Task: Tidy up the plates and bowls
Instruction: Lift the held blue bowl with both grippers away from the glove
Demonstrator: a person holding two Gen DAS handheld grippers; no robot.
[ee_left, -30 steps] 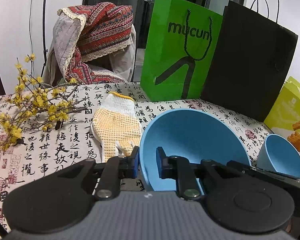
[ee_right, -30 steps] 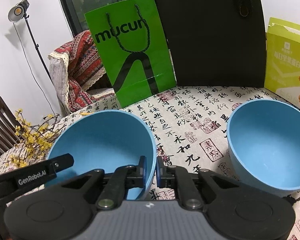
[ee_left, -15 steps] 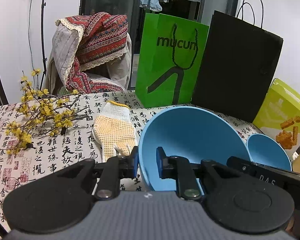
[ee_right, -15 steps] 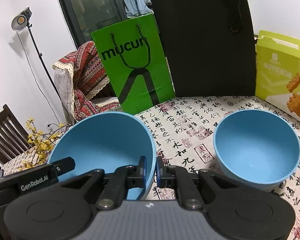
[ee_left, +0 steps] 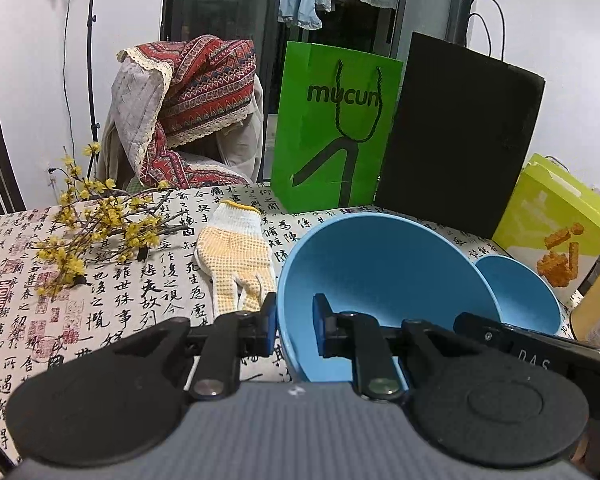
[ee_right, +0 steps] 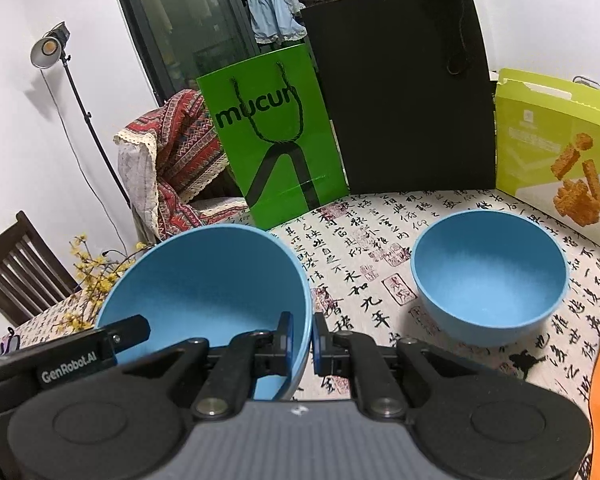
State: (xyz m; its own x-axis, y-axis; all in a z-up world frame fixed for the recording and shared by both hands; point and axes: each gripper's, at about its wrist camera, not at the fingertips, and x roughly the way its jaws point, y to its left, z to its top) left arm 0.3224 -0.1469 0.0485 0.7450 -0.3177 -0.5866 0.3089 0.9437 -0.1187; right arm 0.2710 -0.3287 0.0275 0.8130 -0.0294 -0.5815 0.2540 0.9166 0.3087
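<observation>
- The left gripper (ee_left: 294, 330) is clamped on the left rim of the large blue bowl (ee_left: 380, 276), one finger outside the wall and one inside.
- The right gripper (ee_right: 301, 344) pinches the right rim of the same bowl (ee_right: 204, 280), its jaws nearly together with only the thin wall between them.
- Held at both sides, the large blue bowl tilts with its mouth toward the cameras; it appears to be clear of the tablecloth (ee_right: 364, 248), though its base is hidden behind the grippers.
- A smaller blue bowl (ee_right: 488, 276) stands upright on the cloth, to the right of the held bowl and apart from it.
- At the far edge of the table stand a green paper bag (ee_right: 276, 136), a black paper bag (ee_right: 404, 100) to its right, and a yellow-green snack box (ee_right: 556, 152) further right.
- A dotted work glove (ee_left: 236, 256) lies flat on the cloth left of the held bowl, with a sprig of yellow flowers (ee_left: 100, 232) further left.
- Beyond the table, a chair draped in patterned cloth (ee_left: 188, 108) stands at the far left.
</observation>
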